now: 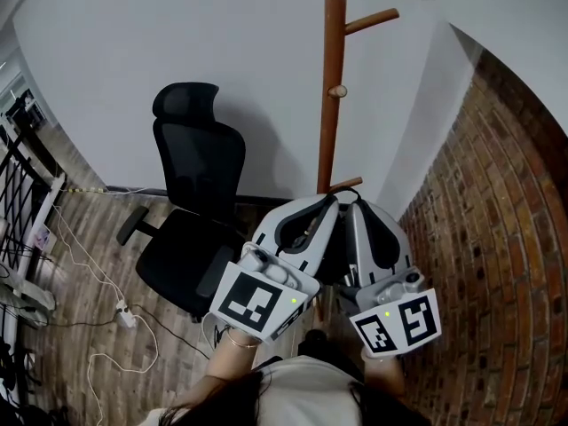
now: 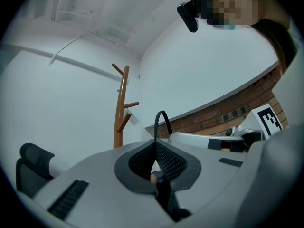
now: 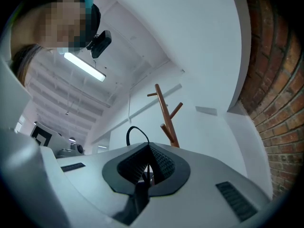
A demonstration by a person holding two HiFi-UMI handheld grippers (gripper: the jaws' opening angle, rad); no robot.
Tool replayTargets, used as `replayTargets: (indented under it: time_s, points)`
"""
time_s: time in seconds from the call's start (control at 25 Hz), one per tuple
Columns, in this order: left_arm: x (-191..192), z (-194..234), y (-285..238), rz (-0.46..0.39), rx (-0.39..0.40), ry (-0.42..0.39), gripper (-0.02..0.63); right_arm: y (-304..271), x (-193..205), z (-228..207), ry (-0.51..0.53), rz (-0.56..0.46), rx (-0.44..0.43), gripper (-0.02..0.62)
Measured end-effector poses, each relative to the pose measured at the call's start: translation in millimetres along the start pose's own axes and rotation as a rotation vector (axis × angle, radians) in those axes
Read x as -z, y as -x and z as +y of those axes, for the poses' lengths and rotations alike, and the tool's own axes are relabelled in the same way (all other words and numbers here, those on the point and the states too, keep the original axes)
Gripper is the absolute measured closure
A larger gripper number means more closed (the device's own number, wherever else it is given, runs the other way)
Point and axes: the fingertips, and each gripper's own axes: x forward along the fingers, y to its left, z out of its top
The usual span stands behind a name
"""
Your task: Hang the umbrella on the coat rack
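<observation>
The wooden coat rack point(image 1: 332, 87) stands against the white wall, with pegs at the upper right point(image 1: 373, 19) and low down point(image 1: 346, 185). My left gripper point(image 1: 329, 201) and right gripper point(image 1: 354, 201) are held tip to tip just in front of its pole, below the low peg. Both are shut on the umbrella's black strap, whose loop point(image 2: 164, 120) point(image 3: 135, 132) rises above the jaws. The dark umbrella point(image 1: 332, 260) shows between the two grippers and is mostly hidden. The rack point(image 2: 120, 113) point(image 3: 166, 115) shows beyond the jaws of my left gripper point(image 2: 155, 146) and my right gripper point(image 3: 148, 151).
A black office chair point(image 1: 191, 211) stands left of the rack. A brick wall point(image 1: 497, 238) runs along the right. Cables and a power strip point(image 1: 124, 313) lie on the wood floor at the left, beside a dark metal frame point(image 1: 22, 193).
</observation>
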Motion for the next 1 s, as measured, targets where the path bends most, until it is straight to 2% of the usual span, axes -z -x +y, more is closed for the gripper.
replayTargets:
  time_s: [0.52,0.84,1.0]
  points:
    - [0.7,17.2,-41.1,-0.013,-0.082,-0.024,0.597,-28.7,-4.4,-34.3,-0.038,-0.013,-0.102,0.560]
    - [3.2,22.0,-54.9,0.047,-0.135,-0.004,0.597,-41.4,-3.7,-46.5,-0.064,-0.015,-0.161,0.560]
    - [0.6,25.2,-58.6,0.047,-0.145,-0.006,0.597,-48.5,-4.1,-47.2,-0.067,-0.019,-0.184,0.560]
